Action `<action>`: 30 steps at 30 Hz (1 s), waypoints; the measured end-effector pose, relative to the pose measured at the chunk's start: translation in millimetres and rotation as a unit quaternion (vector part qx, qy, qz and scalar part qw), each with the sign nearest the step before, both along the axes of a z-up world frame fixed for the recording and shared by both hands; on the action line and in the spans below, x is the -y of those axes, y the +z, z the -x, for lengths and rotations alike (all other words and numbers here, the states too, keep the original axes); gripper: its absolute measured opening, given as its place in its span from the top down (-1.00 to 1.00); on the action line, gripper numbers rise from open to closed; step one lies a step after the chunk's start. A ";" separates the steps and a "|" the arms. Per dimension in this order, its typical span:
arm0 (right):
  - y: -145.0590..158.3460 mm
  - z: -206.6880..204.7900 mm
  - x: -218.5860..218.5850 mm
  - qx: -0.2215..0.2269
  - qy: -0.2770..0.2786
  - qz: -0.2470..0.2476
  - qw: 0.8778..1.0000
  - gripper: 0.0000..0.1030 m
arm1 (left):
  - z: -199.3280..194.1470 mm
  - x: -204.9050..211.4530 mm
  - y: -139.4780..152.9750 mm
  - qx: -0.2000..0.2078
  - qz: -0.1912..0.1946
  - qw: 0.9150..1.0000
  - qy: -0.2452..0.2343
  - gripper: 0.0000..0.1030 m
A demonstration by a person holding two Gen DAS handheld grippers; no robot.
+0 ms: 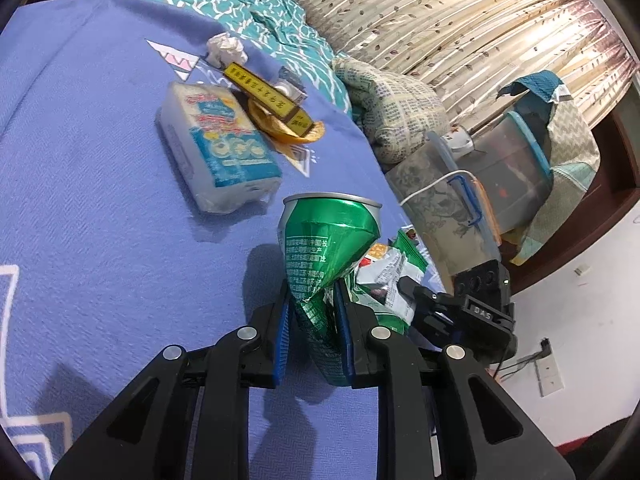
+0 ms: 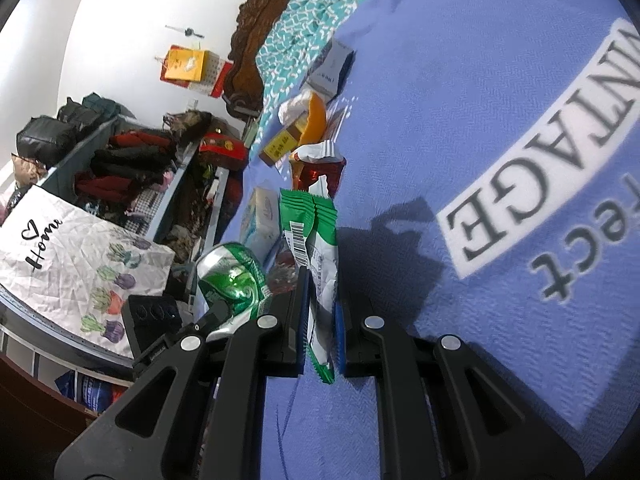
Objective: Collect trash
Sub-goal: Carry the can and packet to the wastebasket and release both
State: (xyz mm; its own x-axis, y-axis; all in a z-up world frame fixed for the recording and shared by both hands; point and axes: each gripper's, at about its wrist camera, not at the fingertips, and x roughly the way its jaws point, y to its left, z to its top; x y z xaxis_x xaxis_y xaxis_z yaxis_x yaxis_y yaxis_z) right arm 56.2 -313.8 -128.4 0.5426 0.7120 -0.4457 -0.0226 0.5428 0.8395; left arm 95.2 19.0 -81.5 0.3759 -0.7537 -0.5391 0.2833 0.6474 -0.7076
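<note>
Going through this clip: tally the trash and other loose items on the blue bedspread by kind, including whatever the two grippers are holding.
Crushed green can, in left gripper: 1
Green snack wrapper, in right gripper: 1
Tissue packs: 2
Yellow box: 1
Orange peel: 1
Crumpled paper ball: 1
Red wrapper: 1
Grey-blue box: 1
Total: 9

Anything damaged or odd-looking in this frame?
Yes. The green can clamped in the left gripper is crushed and twisted at its middle. The right gripper pinches a crumpled green snack wrapper. Other litter lies scattered on the blue bedspread.
</note>
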 end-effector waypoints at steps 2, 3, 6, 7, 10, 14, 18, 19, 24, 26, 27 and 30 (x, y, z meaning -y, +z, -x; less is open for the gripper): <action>5.5 3.7 9.2 0.008 -0.011 0.001 1.000 0.75 | -0.8 4.4 5.3 -0.002 0.016 1.000 -0.007 0.64; 8.5 5.3 14.2 0.012 -0.017 0.001 1.000 0.75 | -1.4 9.7 10.2 0.003 0.014 1.000 -0.012 0.64; 18.4 12.7 38.0 0.026 -0.046 0.013 0.999 0.75 | -5.2 35.0 24.6 0.016 0.010 0.999 -0.036 0.64; 20.3 15.4 46.9 0.029 -0.056 0.016 0.998 0.75 | -7.3 44.0 27.9 0.018 0.009 0.999 -0.044 0.64; 26.0 25.2 80.0 0.037 -0.090 0.019 0.995 0.75 | -22.8 92.5 39.8 0.020 0.000 0.996 -0.088 0.64; 37.6 46.4 137.1 0.053 -0.153 0.026 0.986 0.75 | -38.5 167.9 54.3 0.031 -0.014 0.988 -0.152 0.64; 52.8 77.3 209.9 0.065 -0.236 0.059 0.968 0.75 | -53.9 276.4 69.5 0.048 -0.039 0.972 -0.228 0.64; 56.4 86.3 229.7 0.065 -0.259 0.072 0.961 0.75 | -56.3 297.8 71.5 0.051 -0.043 0.968 -0.241 0.64; 61.3 111.6 309.3 0.045 -0.339 0.122 0.932 0.74 | -70.3 440.2 72.2 0.071 -0.082 0.947 -0.301 0.64; 57.3 110.0 324.7 0.032 -0.344 0.132 0.929 0.68 | -74.6 481.3 62.1 0.064 -0.095 0.943 -0.313 0.64; 53.3 109.4 332.0 0.026 -0.345 0.134 0.929 0.68 | -77.1 502.8 55.9 0.062 -0.106 0.941 -0.314 0.62; 33.3 97.9 351.8 0.002 -0.342 0.114 0.933 0.66 | -83.9 547.4 39.9 0.064 -0.134 0.941 -0.306 -0.17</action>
State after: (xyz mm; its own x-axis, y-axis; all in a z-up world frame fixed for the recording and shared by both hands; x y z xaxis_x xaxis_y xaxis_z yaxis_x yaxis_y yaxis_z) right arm -41.7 -665.6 -95.0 0.8370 0.0855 -0.5405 0.3916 0.5964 0.7007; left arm 179.1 -528.4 -41.5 -0.0082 -0.6939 -0.7201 0.7325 0.4860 -0.4767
